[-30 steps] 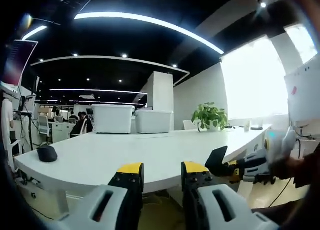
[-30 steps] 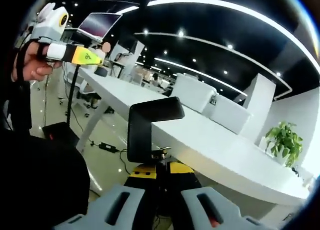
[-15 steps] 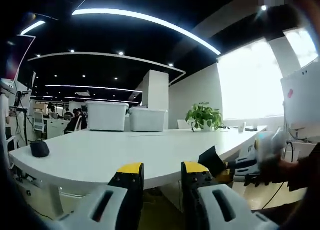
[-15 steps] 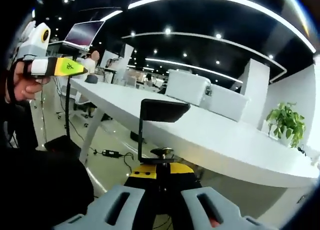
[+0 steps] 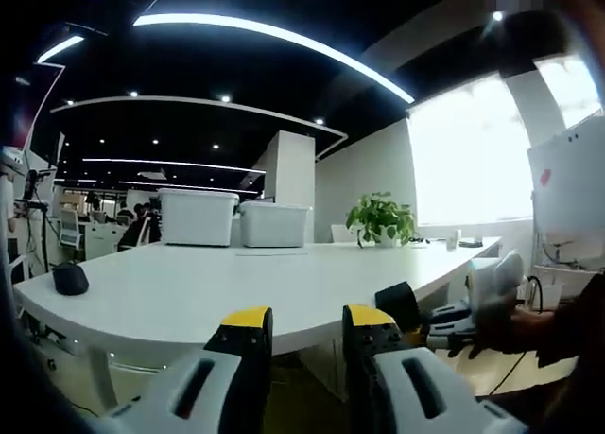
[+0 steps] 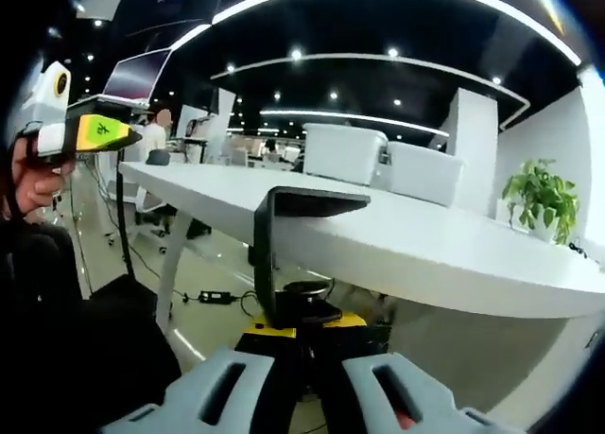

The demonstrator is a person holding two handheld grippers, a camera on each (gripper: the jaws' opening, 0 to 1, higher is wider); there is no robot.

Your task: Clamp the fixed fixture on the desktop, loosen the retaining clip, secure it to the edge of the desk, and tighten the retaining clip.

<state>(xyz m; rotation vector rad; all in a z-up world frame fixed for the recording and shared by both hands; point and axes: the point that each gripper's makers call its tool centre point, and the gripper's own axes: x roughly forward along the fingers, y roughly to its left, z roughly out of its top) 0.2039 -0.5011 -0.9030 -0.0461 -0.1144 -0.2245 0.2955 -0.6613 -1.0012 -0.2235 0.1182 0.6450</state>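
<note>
A black C-shaped clamp fixture (image 6: 271, 254) stands upright, and my right gripper (image 6: 301, 327) is shut on its base. Its flat top arm (image 6: 314, 202) sits level with the rim of the white desk (image 6: 444, 259); whether they touch I cannot tell. The round screw pad (image 6: 304, 289) hangs below the rim. In the left gripper view, the right gripper (image 5: 454, 321) holds the fixture (image 5: 397, 303) close to the desk (image 5: 180, 297) edge. My left gripper (image 5: 307, 322) is open and holds nothing. A hand holds the left gripper (image 6: 90, 131) off to the side of the desk.
Two white bins (image 5: 197, 217) (image 5: 274, 224) and a potted plant (image 5: 381, 217) stand at the desk's far side, with a black mouse (image 5: 69, 278) near its left end. Desk legs (image 6: 168, 273) and floor cables (image 6: 216, 297) lie below. People sit at desks behind.
The right gripper has levelled out and brought the fixture closer to the desk rim, its top arm now at tabletop height. The left gripper has dropped slightly and stays open.
</note>
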